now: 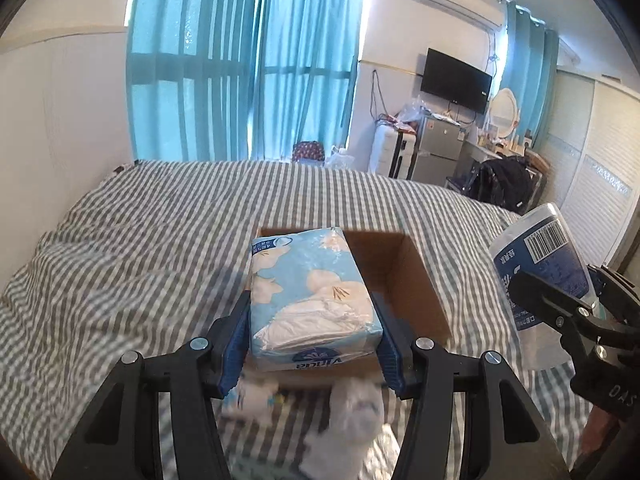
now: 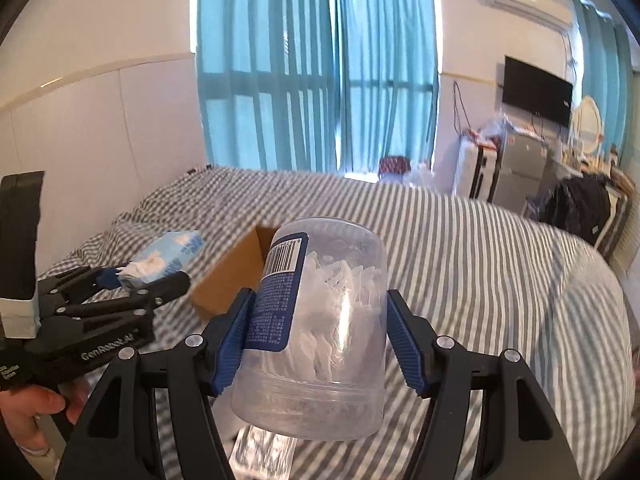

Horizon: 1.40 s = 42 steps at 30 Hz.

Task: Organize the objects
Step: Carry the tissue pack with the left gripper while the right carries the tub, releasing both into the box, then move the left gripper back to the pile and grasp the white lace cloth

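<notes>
Two grippers each carry one item above the striped bed, both near an open cardboard box.

From the left wrist camera, the left gripper (image 1: 314,332) is clamped on a Vinda tissue pack (image 1: 312,300), its blue pads (image 1: 236,344) pressing the pack's long sides. The pack hangs over the near left part of the cardboard box (image 1: 408,276), which sits on the striped bedsheet (image 1: 140,240). At 3 o'clock the right gripper (image 1: 568,304) holds a clear plastic jar (image 1: 536,256), tilted. Blurred white packets (image 1: 356,412) lie at 6 o'clock, on the sheet just before the box.

From the right wrist camera, the right gripper (image 2: 316,336) grips the jar (image 2: 320,332) across its body, its barcode label facing 10 o'clock. The box (image 2: 236,276) lies beyond it toward 10 o'clock, and the left gripper (image 2: 148,276) with the tissue pack (image 2: 168,258) sits at 9 o'clock.

Risks, as I judge them: the jar's smooth, rounded wall could slip or rotate between the pads. The soft pack could sag and catch the box rim. Both tools converging on one box could collide.
</notes>
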{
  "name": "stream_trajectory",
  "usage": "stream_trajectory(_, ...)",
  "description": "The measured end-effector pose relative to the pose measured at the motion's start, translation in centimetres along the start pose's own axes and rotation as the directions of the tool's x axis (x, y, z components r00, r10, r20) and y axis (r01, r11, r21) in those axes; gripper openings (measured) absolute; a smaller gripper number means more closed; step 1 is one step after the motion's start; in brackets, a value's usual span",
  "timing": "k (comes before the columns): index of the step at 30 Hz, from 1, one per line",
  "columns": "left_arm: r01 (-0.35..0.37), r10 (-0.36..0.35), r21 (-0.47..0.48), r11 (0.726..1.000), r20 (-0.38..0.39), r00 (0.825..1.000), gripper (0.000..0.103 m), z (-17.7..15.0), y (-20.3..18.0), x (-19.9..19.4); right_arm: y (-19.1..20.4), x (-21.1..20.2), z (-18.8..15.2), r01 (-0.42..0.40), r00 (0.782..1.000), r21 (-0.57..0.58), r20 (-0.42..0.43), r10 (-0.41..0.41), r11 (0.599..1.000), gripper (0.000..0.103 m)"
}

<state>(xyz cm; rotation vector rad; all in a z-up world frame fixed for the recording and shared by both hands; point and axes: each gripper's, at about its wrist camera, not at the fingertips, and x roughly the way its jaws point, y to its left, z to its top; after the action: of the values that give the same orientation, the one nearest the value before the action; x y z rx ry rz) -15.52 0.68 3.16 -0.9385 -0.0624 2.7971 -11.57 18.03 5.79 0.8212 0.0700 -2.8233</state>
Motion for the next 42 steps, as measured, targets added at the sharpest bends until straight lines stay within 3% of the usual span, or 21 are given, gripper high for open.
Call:
stream_trajectory(5, -0.002, 0.001, -0.016, 1.0, -0.025, 1.0, 0.057, 2.2, 1.0, 4.6, 0.0, 4.6, 2.8, -0.012, 1.0, -0.01, -0.009, 0.012, 1.0, 0.064)
stream_trajectory(11, 0.001, -0.001, -0.007, 1.0, -0.076, 0.997, 0.057, 2.3, 1.4, 9.8, -1.2, 11.4, 4.0, -0.02, 0.998, 0.029, -0.051, 0.022, 0.999, 0.064)
stream_trajectory(16, 0.004, 0.001, 0.037, 0.999, -0.129, 0.992, 0.057, 0.9, 1.4, 13.9, -2.5, 16.4, 3.0, -0.019, 0.993, 0.057, -0.111, 0.025, 0.998, 0.064)
stream_trajectory(23, 0.02, -0.007, 0.071, 0.997, -0.172, 0.985, 0.057, -0.7, 1.1, 16.2, -3.6, 20.2, 0.5, -0.038, 0.983, 0.068, -0.179, 0.05, 0.997, 0.065)
stream_trajectory(29, 0.027, -0.011, 0.09, 0.996, -0.178, 0.984, 0.06, -1.1, 0.3, 15.7, -3.9, 19.4, 0.4, -0.047, 0.983, 0.094, -0.174, 0.063, 0.994, 0.065)
stream_trajectory(31, 0.024, -0.008, 0.089, 0.996, -0.171, 0.985, 0.073, -1.0, 0.1, 14.7, -4.0, 18.6, 0.9, -0.041, 0.984, 0.108, -0.166, 0.059, 0.993, 0.066)
stream_trajectory(33, 0.005, 0.006, 0.073, 0.997, -0.153, 0.988, 0.087, -0.7, 0.1, 13.4, -4.2, 17.2, 1.7, -0.028, 0.988, 0.112, -0.145, 0.044, 0.993, 0.074)
stream_trajectory(34, -0.003, 0.012, 0.066, 0.998, -0.146, 0.989, 0.089, -0.5, 0.3, 12.9, -4.2, 16.3, 2.1, -0.021, 0.991, 0.11, -0.129, 0.035, 0.994, 0.076)
stream_trajectory(42, -0.019, 0.02, 0.017, 1.0, -0.078, 0.997, 0.092, 0.8, 0.5, 5.0, -3.5, 7.4, 3.9, 0.018, 0.999, 0.052, -0.047, -0.016, 0.998, 0.081)
